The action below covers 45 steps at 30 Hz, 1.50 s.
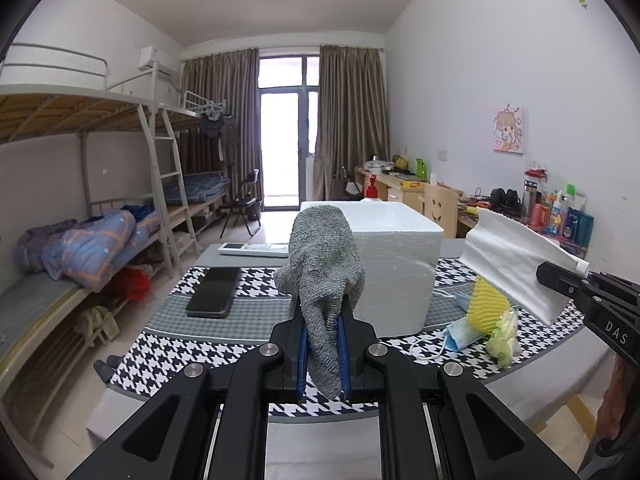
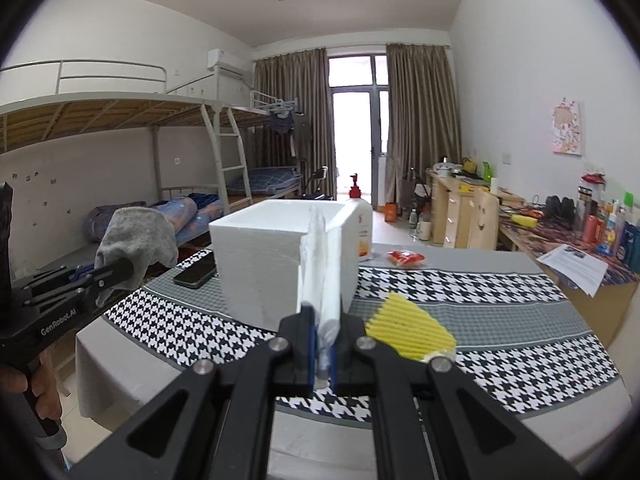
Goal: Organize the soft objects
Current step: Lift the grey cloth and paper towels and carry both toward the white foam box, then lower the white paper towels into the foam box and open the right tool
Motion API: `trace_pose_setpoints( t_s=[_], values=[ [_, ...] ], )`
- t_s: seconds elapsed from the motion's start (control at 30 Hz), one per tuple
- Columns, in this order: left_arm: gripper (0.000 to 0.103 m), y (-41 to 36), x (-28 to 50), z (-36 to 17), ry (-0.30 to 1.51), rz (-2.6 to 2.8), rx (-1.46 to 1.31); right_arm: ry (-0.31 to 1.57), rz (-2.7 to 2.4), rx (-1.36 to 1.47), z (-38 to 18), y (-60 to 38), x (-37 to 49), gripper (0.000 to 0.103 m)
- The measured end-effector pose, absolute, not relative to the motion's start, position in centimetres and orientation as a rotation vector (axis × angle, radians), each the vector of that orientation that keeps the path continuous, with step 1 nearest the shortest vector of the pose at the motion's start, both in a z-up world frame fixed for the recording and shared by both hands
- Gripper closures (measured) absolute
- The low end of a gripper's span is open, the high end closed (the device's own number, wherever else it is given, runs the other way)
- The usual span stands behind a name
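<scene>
My left gripper (image 1: 323, 320) is shut on a grey knitted cloth (image 1: 322, 264), which stands up above the table; in the right wrist view that same grey cloth (image 2: 138, 236) shows at the left in the left gripper (image 2: 110, 276). My right gripper (image 2: 323, 324) is shut on a white tissue pack (image 2: 320, 264), held edge-on in front of the white foam box (image 2: 256, 264). In the left wrist view the tissue pack (image 1: 516, 260) hangs at the right from the right gripper (image 1: 560, 280). The foam box (image 1: 394, 260) stands open-topped on the houndstooth cloth.
A yellow ribbed sponge (image 2: 408, 328), a blue face mask (image 1: 460, 332) and a yellow-green packet (image 1: 504, 336) lie near the box. A black phone (image 1: 212, 292), a remote (image 1: 252, 249), a soap pump bottle (image 2: 362, 228) and a red packet (image 2: 405, 258) share the table (image 2: 460, 256). Bunk beds (image 1: 72, 128) stand at left.
</scene>
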<state>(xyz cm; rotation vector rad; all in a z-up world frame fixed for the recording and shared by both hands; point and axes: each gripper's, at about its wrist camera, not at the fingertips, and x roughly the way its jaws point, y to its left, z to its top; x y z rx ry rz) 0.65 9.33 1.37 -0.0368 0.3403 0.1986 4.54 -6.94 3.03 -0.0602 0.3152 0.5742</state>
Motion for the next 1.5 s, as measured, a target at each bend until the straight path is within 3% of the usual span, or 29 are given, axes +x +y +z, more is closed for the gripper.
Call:
trace_pose_setpoints(
  t_s=[1.5],
  values=[
    [0.09, 12.7, 10.4, 8.0, 0.331, 0.146, -0.006, 0.292, 0.601, -0.11, 9.1, -2.5, 12.8, 0.095]
  ],
)
